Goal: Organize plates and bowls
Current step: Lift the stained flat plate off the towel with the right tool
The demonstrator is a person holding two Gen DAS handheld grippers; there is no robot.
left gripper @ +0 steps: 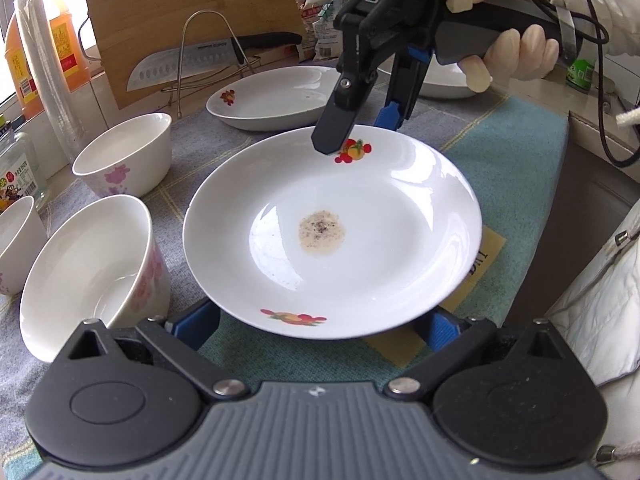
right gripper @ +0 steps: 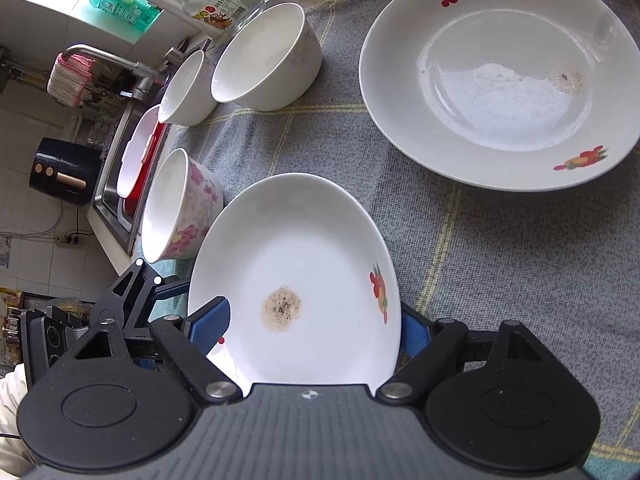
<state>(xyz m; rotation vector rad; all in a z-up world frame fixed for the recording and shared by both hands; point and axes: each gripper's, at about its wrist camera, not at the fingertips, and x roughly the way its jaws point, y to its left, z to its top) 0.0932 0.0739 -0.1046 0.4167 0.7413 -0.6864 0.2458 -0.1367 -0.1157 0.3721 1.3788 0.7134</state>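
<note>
A white plate (left gripper: pixel 372 208) with fruit prints and a brown stain in its centre is held above the cloth. My right gripper (left gripper: pixel 360 132) is shut on its far rim. In the right wrist view the same plate (right gripper: pixel 304 264) sits between that gripper's blue pads (right gripper: pixel 216 320). My left gripper (left gripper: pixel 320 328) is open, its blue fingers (left gripper: pixel 196 326) spread wide under the plate's near edge, not pinching it. A second fruit-print plate (right gripper: pixel 496 80) lies on the cloth beyond. Three white floral bowls (left gripper: pixel 124 156) (left gripper: pixel 92 264) (left gripper: pixel 16 240) stand at the left.
A checked grey and teal cloth (left gripper: pixel 504 152) covers the counter. A knife on a wire rack (left gripper: pixel 200 60), a cutting board (left gripper: pixel 192 8), an oil bottle (left gripper: pixel 24 52) and a jar (left gripper: pixel 20 168) stand behind. A sink (right gripper: pixel 116 176) with a faucet lies past the bowls.
</note>
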